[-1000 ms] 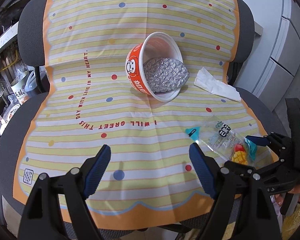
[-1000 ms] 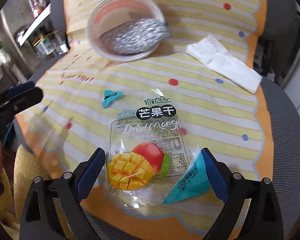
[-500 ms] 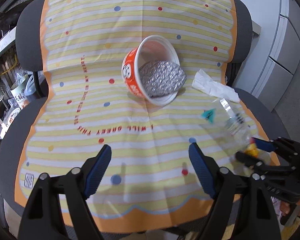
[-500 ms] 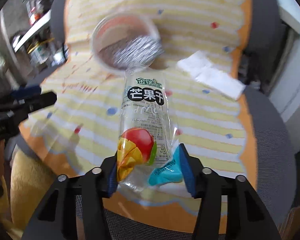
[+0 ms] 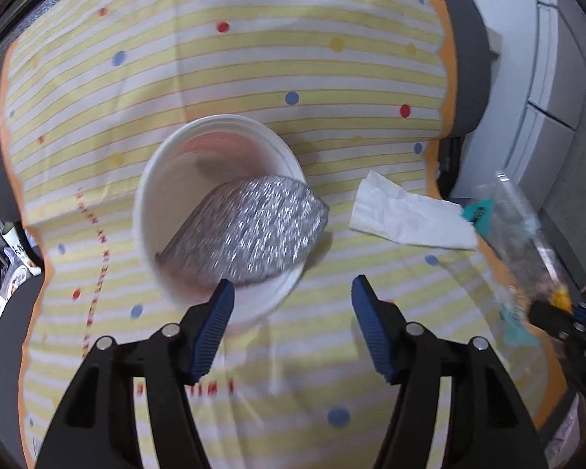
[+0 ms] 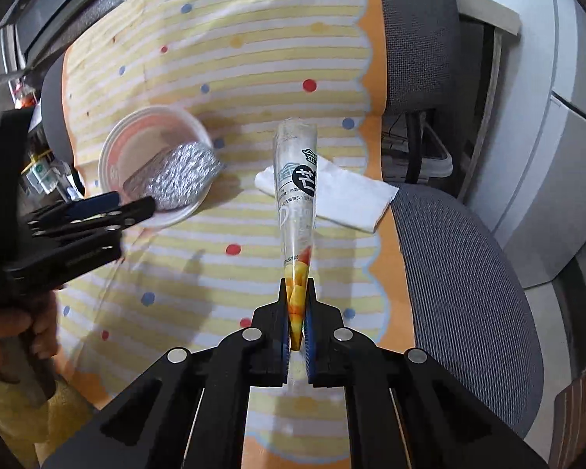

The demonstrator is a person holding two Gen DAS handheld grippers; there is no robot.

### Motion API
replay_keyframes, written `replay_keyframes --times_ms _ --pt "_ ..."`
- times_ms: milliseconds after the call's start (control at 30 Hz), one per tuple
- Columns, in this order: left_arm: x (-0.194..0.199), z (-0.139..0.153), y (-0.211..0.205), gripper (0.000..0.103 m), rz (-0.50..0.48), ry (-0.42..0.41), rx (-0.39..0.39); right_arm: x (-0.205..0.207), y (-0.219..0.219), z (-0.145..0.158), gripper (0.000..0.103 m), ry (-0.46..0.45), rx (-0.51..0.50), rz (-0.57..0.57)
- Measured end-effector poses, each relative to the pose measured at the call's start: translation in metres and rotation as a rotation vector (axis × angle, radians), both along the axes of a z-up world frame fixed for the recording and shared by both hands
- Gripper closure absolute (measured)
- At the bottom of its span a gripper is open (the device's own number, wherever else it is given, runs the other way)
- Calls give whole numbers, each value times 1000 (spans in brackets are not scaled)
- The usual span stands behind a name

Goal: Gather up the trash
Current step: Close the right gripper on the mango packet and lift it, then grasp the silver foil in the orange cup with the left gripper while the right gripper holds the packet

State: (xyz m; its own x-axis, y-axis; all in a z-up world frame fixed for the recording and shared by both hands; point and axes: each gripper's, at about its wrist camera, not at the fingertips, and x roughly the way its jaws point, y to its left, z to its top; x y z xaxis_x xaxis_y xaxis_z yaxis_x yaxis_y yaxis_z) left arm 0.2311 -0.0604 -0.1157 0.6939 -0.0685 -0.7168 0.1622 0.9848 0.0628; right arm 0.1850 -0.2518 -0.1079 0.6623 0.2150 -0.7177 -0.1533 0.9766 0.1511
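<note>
The right gripper (image 6: 297, 297) pinches the lower end of a clear dried-mango snack bag (image 6: 296, 195); its blue fingers (image 6: 308, 312) are closing tight on the printed mango picture. The bag is squeezed narrow and stands up and away from the fingers, clear of the cloth. In the left wrist view the same bag (image 5: 515, 226) appears blurred at the right edge.

The left gripper (image 5: 293, 305) has its fingers (image 5: 218, 312) spread, closing slowly, with nothing between them. It hangs just in front of a paper noodle cup (image 5: 164, 211) lying on its side, mouth toward the camera. A crumpled foil lid (image 5: 254, 230) sticks out of the cup's mouth. In the right wrist view a person's hand (image 6: 23, 332) grips the left gripper's handle.

A white paper napkin (image 5: 406, 215) lies flat to the right of the cup, apart from it. All items rest on a yellow-striped dotted cloth (image 5: 254, 58) draped over a grey office chair (image 6: 461, 273).
</note>
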Motion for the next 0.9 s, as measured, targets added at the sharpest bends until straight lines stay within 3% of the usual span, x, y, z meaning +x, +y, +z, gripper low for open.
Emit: replay_keyframes --times_ms 133,267,367,400,500,633,733,833,900 --pt "27 -10 -8 27 14 4 34 5 -2 -2 96 -2 29 -4" --pt "51 -20 -16 27 19 20 61 8 -7 -4 96 2 44 -5" --pt "64 -25 -13 29 23 41 38 9 -9 -7 96 9 53 -7" --pt "65 -25 -12 31 27 43 28 8 -9 -8 96 10 55 -7" --pt "67 -27 -9 52 25 53 14 6 -11 -10 96 15 64 -7" --pt "64 -24 -4 93 16 64 -26 1 -9 -10 96 20 67 -3" --pt "56 -17 -4 103 2 47 -19 -5 -7 -8 96 21 64 0" --pt "40 -6 -5 103 -55 33 -60 -15 -9 -3 96 14 72 -4" --pt "33 -2 -11 99 -100 49 -47 -21 -10 1 96 10 72 -5"
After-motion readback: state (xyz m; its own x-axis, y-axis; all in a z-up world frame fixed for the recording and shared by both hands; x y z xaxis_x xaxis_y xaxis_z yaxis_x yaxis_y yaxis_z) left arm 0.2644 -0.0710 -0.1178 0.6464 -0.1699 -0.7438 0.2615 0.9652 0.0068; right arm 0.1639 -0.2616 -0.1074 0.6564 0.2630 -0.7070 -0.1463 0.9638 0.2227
